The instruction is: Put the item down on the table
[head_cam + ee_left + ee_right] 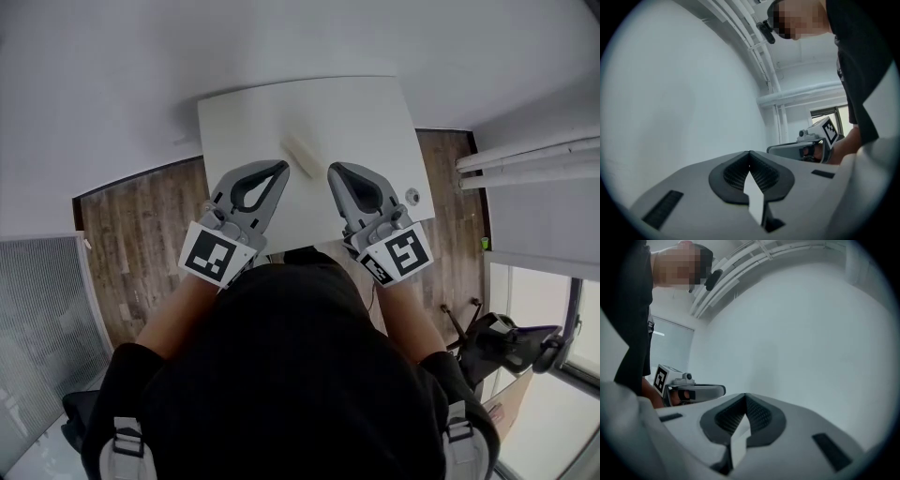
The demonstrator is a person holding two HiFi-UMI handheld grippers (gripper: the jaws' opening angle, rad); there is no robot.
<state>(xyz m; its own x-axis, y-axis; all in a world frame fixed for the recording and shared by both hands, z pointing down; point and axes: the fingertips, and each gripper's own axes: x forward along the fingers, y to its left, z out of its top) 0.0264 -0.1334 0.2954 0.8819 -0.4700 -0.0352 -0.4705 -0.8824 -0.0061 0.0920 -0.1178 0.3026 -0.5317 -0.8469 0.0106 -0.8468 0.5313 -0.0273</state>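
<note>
While the left tool [280, 168] and right tool [332, 170] hover with jaws pressed together on nothing, the pale item [302, 155] lies on the white tabletop [375, 122], between their tips.

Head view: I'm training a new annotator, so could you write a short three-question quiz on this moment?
1. True or false: the right gripper is holding the pale item.
2. Where does the pale item lie? A: on the white table. B: in a box. C: on a shelf.
3. In a few words: how do the jaws of the left gripper stand, and what is between them?

Key
1. False: its jaws are shut with nothing in them.
2. A: it lies just ahead of the two grippers, apart from both.
3. Shut, with nothing between them.
</note>
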